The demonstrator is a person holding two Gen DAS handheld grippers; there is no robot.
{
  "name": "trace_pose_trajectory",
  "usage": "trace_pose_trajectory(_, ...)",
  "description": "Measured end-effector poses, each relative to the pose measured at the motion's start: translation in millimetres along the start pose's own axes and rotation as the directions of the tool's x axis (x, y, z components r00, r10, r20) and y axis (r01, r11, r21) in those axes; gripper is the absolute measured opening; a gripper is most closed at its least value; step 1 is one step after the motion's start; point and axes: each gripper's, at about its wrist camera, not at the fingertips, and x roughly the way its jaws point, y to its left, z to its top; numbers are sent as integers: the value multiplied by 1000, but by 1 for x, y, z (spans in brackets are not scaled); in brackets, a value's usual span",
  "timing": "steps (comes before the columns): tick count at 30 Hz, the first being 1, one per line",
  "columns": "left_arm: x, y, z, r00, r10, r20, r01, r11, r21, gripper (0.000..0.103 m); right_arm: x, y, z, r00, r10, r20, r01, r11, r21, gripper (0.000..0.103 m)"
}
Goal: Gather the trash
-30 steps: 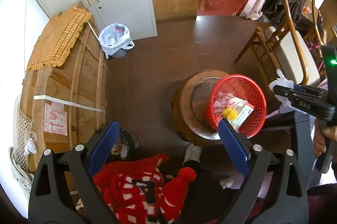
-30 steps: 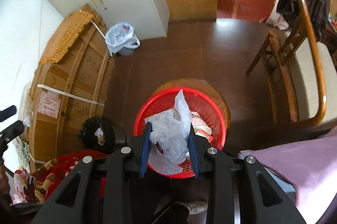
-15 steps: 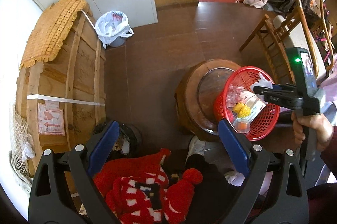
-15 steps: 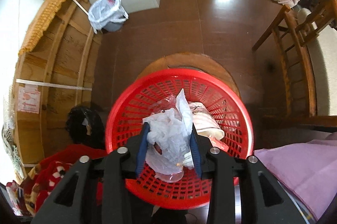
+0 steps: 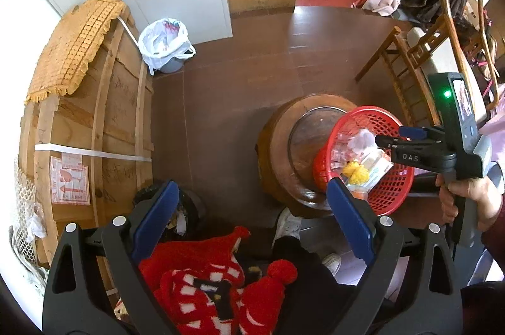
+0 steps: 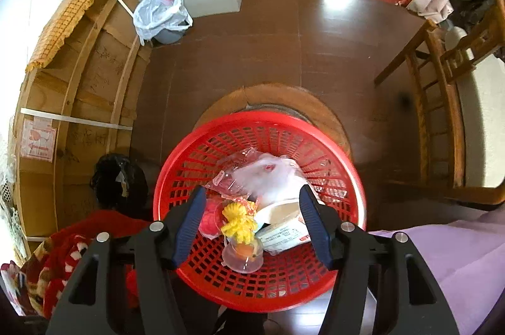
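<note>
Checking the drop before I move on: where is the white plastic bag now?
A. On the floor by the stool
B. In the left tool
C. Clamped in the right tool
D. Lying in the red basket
D. The white bag lies loose in the red basket; the right tool has just been opening, and its pads stand clear of it.

The letters "DAS" are being displayed in white on the right gripper (image 5: 383, 141), beside the red basket (image 5: 391, 196).
</note>
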Motion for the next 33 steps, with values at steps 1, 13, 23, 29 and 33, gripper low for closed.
trace_pose_trajectory(1,-3,-1,-1,1000,-1,5,1,1000,-2,92,-10,-1,-2,1000,7,13,-7,1000,3,61)
trace_pose_trajectory(13,-101,-51,-5,968,-28,251,17,999,44,92,-208,2,-40,936,18,352,-7,999,-34,61)
trace_pose_trajectory(23,-202,-112,-42,895,-60,442,-7,989,149,95,-364,2,-131,799,60,598,-24,997,-68,61)
trace_pose_trajectory(29,-219,-132,-66,897,-34,441,-40,986,159,96,-373,-2,-165,812,53,581,-17,998,-68,61)
trace_pose_trajectory(33,-205,-135,-69,921,-23,389,-46,985,168,96,-345,-6,-170,869,33,494,-26,999,-21,61)
